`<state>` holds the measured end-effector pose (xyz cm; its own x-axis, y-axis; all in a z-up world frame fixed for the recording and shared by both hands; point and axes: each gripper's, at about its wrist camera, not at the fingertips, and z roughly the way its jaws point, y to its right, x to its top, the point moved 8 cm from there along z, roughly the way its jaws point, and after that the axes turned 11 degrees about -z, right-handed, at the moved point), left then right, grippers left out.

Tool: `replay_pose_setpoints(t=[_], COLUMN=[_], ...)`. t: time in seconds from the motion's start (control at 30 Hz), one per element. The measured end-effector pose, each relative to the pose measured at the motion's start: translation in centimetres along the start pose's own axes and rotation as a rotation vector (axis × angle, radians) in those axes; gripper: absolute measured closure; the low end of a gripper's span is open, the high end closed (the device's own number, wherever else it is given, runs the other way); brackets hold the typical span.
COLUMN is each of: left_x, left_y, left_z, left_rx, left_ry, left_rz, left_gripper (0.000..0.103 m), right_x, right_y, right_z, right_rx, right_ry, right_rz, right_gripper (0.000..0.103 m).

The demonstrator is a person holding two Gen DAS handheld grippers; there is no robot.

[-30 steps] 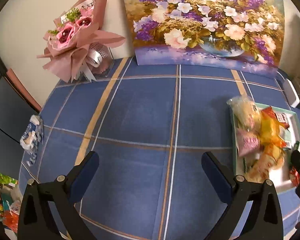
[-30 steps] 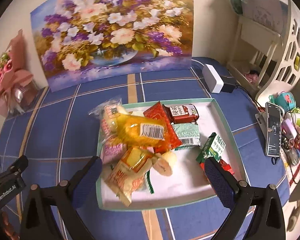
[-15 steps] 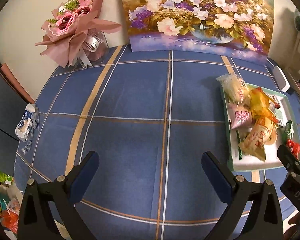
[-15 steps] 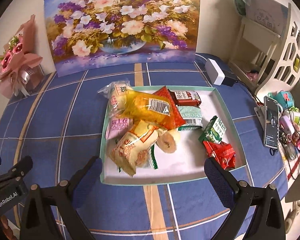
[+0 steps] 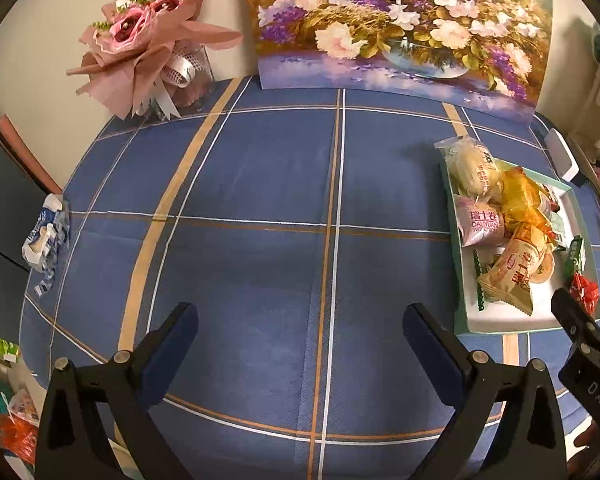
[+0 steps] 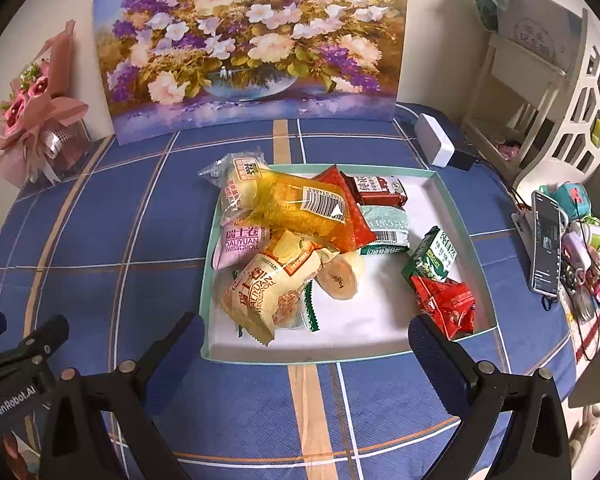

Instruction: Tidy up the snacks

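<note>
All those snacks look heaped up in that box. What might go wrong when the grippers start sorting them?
1. The snacks overlap: the yellow packet lies across others, so pulling a lower one may drag neighbours out of the tray.
2. The clear-wrapped bun already hangs over the tray's far-left corner and might slide onto the tablecloth.
3. The right gripper, open, is near the soft cream roll packet; a hard squeeze may crush it.
</note>
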<state>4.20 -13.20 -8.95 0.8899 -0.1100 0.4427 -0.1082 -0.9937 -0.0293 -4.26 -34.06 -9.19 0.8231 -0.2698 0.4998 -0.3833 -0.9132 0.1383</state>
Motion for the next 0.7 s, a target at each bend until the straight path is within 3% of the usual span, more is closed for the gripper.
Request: replay_pose_setpoints(t=[0.7], left_x=[0.0], left_y=[-0.6], left_z=[1.1], left_rx=[0.0], left_ry=[-0.04], left_rz=[-0.045], left_gripper=[0.001], right_x=[-0.2], right_y=[-0.6], right_z=[0.8], right_rx=[0.012], right_ry=[-0.019], right_rz=[-0.024], right_gripper=[0.0])
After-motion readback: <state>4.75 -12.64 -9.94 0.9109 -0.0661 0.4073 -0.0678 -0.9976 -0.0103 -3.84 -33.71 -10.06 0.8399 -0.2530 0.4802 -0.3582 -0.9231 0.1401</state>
